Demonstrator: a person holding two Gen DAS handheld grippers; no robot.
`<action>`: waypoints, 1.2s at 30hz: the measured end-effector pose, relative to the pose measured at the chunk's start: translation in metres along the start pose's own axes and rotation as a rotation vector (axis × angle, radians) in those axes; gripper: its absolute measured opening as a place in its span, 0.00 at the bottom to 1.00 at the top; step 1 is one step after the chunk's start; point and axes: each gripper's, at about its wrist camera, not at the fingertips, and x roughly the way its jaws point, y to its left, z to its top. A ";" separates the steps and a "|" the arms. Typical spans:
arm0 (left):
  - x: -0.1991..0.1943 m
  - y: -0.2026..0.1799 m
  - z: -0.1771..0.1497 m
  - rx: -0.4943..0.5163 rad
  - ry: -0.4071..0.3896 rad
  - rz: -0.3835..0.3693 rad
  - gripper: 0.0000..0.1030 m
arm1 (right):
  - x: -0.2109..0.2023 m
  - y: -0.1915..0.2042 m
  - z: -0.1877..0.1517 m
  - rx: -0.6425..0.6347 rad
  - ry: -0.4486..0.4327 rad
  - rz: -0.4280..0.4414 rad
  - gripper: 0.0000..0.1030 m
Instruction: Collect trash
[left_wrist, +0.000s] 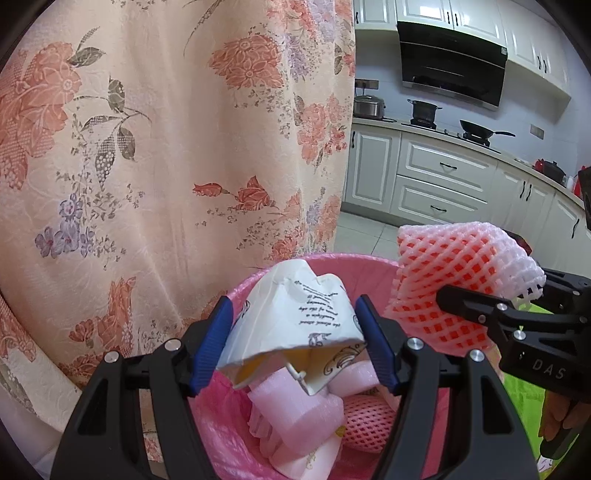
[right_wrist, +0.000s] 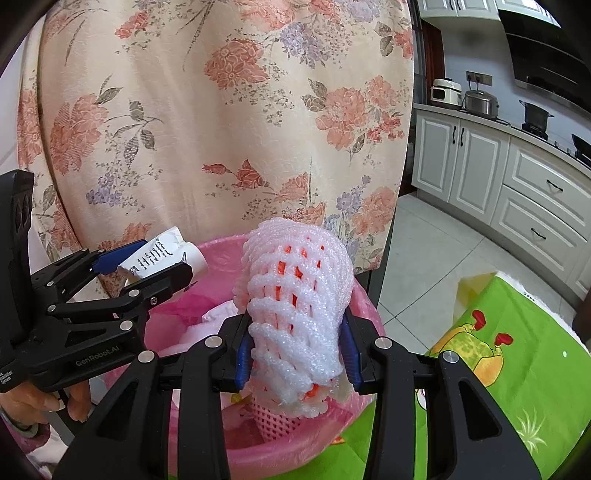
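Left claw (left_wrist: 295, 343) grips a crumpled paper cup (left_wrist: 295, 332) between its blue pads (left_wrist: 212, 347). Right claw (right_wrist: 297, 350) clamps one white foam net (right_wrist: 295, 306) with an orange core. Both claws hold their loads directly above the pink bin (right_wrist: 295, 450), judged ready for release so each item drops inside. The right claw sits just right of the left.

Below the claws, the bin contains:
- pink foam pieces (left_wrist: 291, 417), at least two; exact count unclear
- one pink net (left_wrist: 365, 424)

Behind the bin hangs one floral cloth (left_wrist: 166, 147). Right of the right claw lies one green cloth (right_wrist: 517, 369).
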 end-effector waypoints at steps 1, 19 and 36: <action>0.001 0.001 0.000 -0.005 0.004 0.006 0.65 | 0.001 0.000 0.000 0.000 0.002 -0.002 0.42; -0.039 0.024 0.004 -0.052 -0.045 0.109 0.95 | -0.051 0.000 -0.002 0.020 -0.061 -0.015 0.64; -0.173 -0.011 0.027 0.018 -0.274 0.162 0.95 | -0.188 0.035 -0.010 -0.022 -0.264 -0.099 0.82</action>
